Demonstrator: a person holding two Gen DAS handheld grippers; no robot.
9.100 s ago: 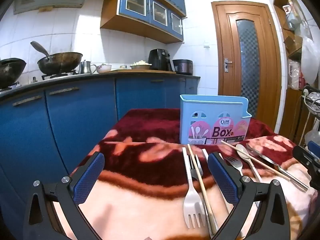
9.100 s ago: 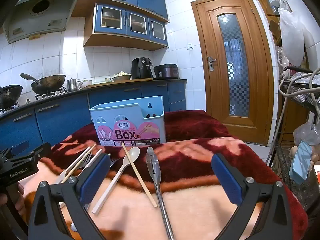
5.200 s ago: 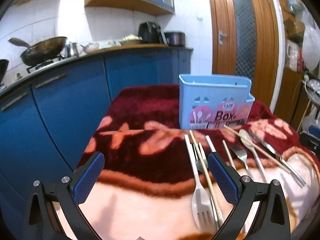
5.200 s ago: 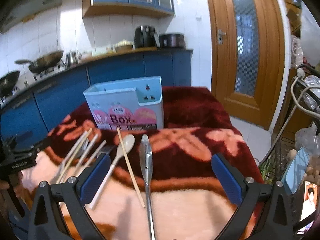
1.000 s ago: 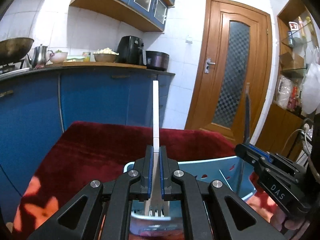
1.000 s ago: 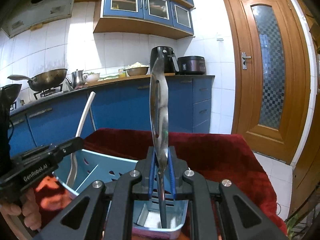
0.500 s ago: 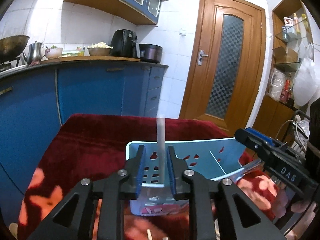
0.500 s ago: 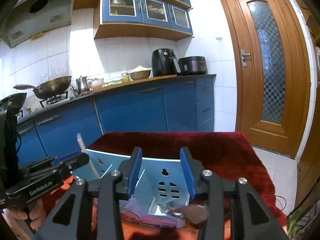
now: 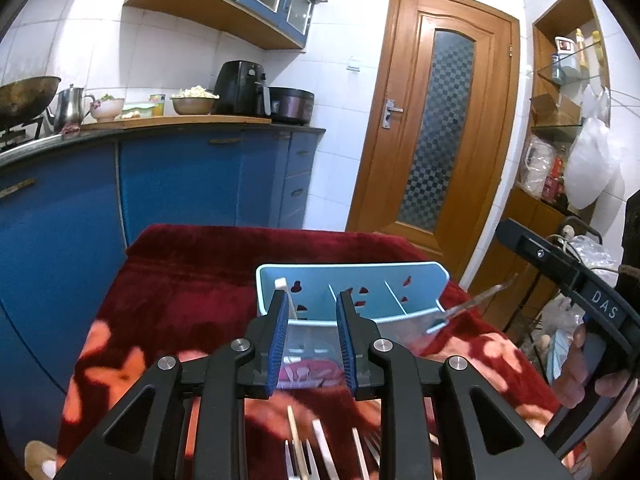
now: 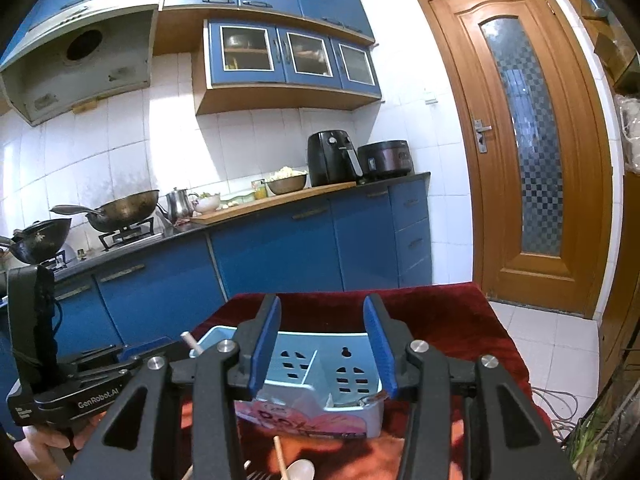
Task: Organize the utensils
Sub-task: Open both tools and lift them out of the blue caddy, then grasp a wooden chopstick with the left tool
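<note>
A small table sits in a home kitchen, covered by a plush blanket (image 9: 192, 280) in deep red with a peach flower pattern. Behind it runs a row of blue cabinets (image 10: 280, 256) under a dark counter, with white tiled walls above. On the counter sit a wok (image 10: 124, 208) on a gas burner, a metal kettle (image 10: 178, 204), a bowl of food (image 10: 286, 182), a black air fryer (image 10: 332, 158) and a rice cooker (image 10: 386, 160). Blue wall cupboards with glass doors (image 10: 292, 56) hang overhead beside a grey range hood (image 10: 80, 76). To the right stands a wooden door (image 10: 524, 140) with a chequered glass panel.

Near the middle of the blanket stands a light blue utensil box (image 9: 352, 292) with inner dividers (a pink label on its front). A white fork (image 9: 285, 292) leans upright in its left compartment, handle up. A metal knife (image 9: 476, 302) lies tilted in the right compartment, its handle sticking out over the right rim.

The left gripper (image 9: 311, 336) hangs just in front of the box, its jaws narrowly apart with nothing between them. The right gripper (image 10: 322, 350) is above the box with its jaws opening, moderately wide and empty. Each is held by a person's hand (image 9: 588, 376).

More utensils lie on the blanket nearer the cameras, including a white spoon (image 10: 300, 470) and a chopstick (image 10: 280, 460).
</note>
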